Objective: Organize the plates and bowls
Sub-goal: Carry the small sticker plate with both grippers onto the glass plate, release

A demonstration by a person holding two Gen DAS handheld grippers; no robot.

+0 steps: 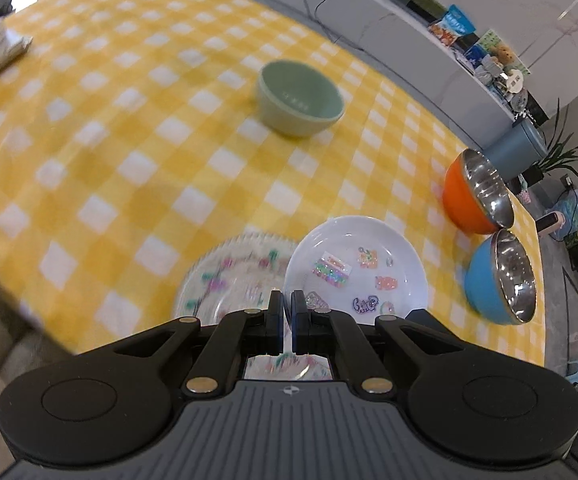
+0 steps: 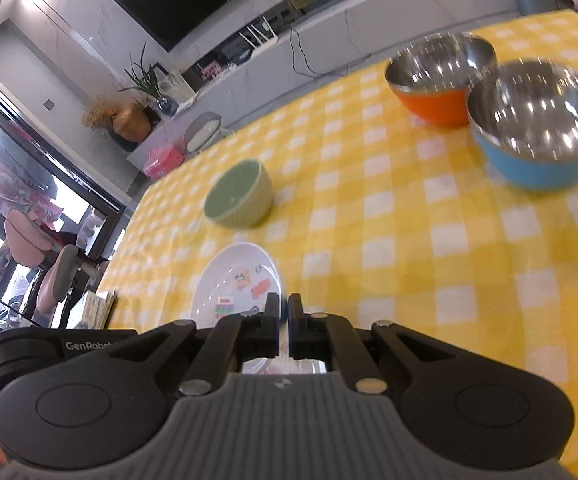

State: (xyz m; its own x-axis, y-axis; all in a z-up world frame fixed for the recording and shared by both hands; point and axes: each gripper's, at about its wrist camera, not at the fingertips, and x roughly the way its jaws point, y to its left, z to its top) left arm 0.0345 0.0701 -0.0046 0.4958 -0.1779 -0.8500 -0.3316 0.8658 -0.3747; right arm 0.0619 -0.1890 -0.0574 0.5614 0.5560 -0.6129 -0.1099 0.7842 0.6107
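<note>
My left gripper (image 1: 288, 304) is clenched on the rim of the white sticker plate (image 1: 363, 268), low centre of frame above the clear patterned plate (image 1: 229, 280). My right gripper (image 2: 284, 308) pinches a clear rim. The green bowl (image 1: 301, 98), orange bowl (image 1: 475, 192) and blue bowl (image 1: 497, 278) sit unstacked, so I judge most sorting remains.

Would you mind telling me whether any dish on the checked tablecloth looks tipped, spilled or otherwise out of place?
Nothing looks spilled or broken. The green bowl, orange bowl and blue bowl stand upright and empty. The one oddity: the white sticker plate is off the cloth, gripped at its rim by the left tool.
</note>
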